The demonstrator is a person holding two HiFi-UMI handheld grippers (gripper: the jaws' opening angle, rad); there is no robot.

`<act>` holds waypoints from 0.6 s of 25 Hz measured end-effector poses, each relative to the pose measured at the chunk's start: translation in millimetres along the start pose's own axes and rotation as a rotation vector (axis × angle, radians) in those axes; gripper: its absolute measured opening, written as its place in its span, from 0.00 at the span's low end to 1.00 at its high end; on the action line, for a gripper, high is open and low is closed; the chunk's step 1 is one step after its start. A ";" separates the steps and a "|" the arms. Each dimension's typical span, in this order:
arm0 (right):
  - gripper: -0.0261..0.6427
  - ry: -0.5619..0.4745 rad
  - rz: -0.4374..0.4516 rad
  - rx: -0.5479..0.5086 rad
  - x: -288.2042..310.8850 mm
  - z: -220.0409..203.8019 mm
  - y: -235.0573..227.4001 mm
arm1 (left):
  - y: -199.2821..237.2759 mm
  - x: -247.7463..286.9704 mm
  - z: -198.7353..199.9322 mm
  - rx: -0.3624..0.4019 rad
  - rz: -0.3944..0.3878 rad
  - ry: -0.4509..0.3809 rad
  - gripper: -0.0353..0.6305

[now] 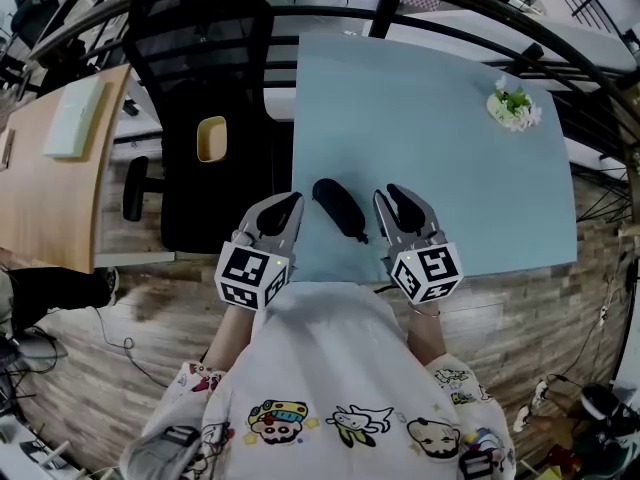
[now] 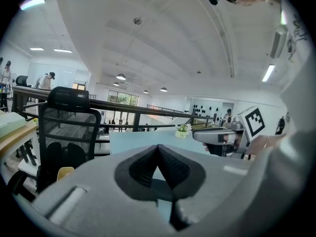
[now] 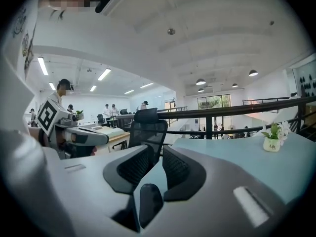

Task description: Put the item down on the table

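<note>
Fingers (image 2: 140, 169) of left gripper (image 1: 289, 202) pressed together, empty; right gripper (image 1: 397, 196) fingers (image 3: 175, 169) slightly apart, empty. Item (image 1: 337, 208) on table (image 1: 450, 158) between them: black, matte, long oval (narrower at near end).

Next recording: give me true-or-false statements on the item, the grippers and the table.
1. The black item lies on the blue table between the left gripper and the right gripper. True.
2. The left gripper grips the black item. False: its jaws are shut on nothing.
3. A small flower pot stands near the table's far right corner. True.
4. The right gripper holds the flower pot. False: its jaws stand slightly apart, empty.
</note>
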State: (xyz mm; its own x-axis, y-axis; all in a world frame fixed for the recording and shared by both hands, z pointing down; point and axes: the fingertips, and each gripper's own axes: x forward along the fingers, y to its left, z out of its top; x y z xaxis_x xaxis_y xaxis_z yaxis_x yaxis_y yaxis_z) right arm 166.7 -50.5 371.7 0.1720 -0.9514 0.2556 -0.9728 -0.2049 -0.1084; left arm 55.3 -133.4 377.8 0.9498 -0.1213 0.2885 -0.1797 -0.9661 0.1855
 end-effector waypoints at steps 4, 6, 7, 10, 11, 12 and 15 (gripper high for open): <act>0.15 -0.013 0.005 0.000 -5.2 -1.5 1.9 | -0.6 -2.4 -0.5 0.001 0.008 -0.007 0.05; 0.13 -0.020 0.005 0.013 -8.4 -4.1 1.9 | -2.4 -3.5 -1.5 0.002 0.010 -0.010 0.05; 0.11 -0.023 0.003 0.018 -9.8 -5.2 2.1 | -3.0 -4.2 -2.1 0.002 0.011 -0.011 0.05; 0.05 -0.036 -0.009 0.019 -14.1 -6.6 2.7 | -4.3 -6.0 -4.1 0.002 0.015 -0.008 0.05; 0.05 -0.040 -0.013 0.019 -15.6 -6.6 2.4 | -4.7 -6.1 -4.5 0.003 0.015 -0.007 0.05; 0.05 -0.043 -0.016 0.017 -16.8 -6.5 1.7 | -5.0 -6.0 -4.6 0.003 0.015 -0.007 0.05; 0.05 -0.041 -0.031 0.010 -18.7 -7.2 -2.0 | -4.5 -5.6 -4.6 0.001 0.016 -0.009 0.05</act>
State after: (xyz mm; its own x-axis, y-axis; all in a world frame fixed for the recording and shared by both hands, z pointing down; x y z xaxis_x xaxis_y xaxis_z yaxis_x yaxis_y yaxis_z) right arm 164.4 -30.7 374.0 0.2081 -0.9533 0.2189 -0.9654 -0.2361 -0.1103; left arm 49.7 -127.3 379.7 0.9491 -0.1389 0.2829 -0.1948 -0.9642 0.1801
